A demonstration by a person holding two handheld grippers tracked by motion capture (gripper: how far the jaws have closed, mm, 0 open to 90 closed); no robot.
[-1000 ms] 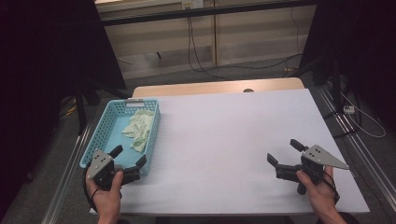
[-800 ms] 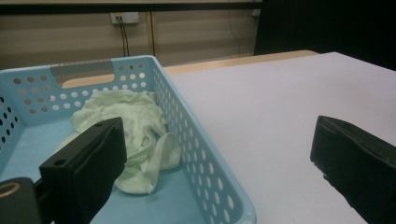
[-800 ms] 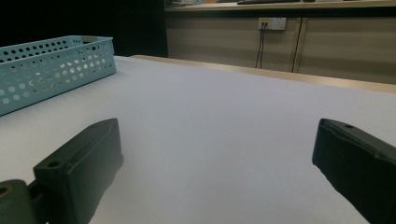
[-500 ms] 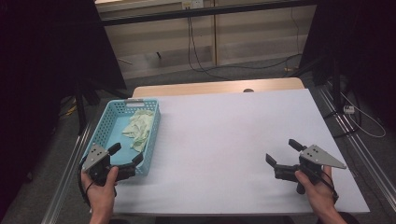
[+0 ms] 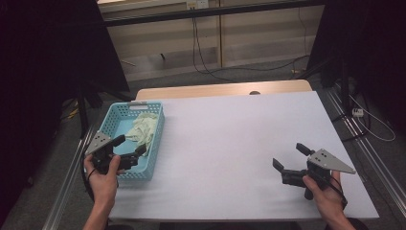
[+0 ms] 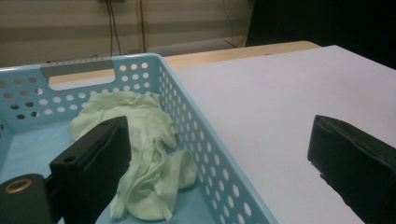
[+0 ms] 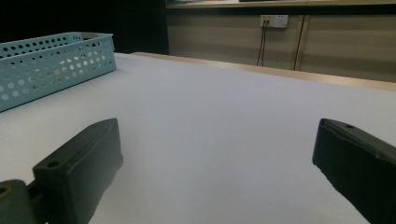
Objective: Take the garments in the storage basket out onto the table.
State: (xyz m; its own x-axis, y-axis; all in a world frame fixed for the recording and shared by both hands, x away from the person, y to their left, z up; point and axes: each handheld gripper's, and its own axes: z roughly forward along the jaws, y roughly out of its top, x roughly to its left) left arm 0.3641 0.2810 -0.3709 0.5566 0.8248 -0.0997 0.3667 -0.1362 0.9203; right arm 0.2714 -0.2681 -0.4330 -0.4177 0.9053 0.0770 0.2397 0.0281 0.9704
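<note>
Two grippers are in play, each with its jaws spread wide and holding nothing. One, the left gripper (image 5: 125, 147), hangs over the near end of the blue basket (image 5: 111, 125), with one jaw above the basket floor and the other outside its right wall. A crumpled pale green cloth (image 6: 144, 154) lies inside, just ahead of the jaws. Well apart, the right gripper (image 5: 289, 158) hovers low over the bare white table (image 5: 230, 139).
</note>
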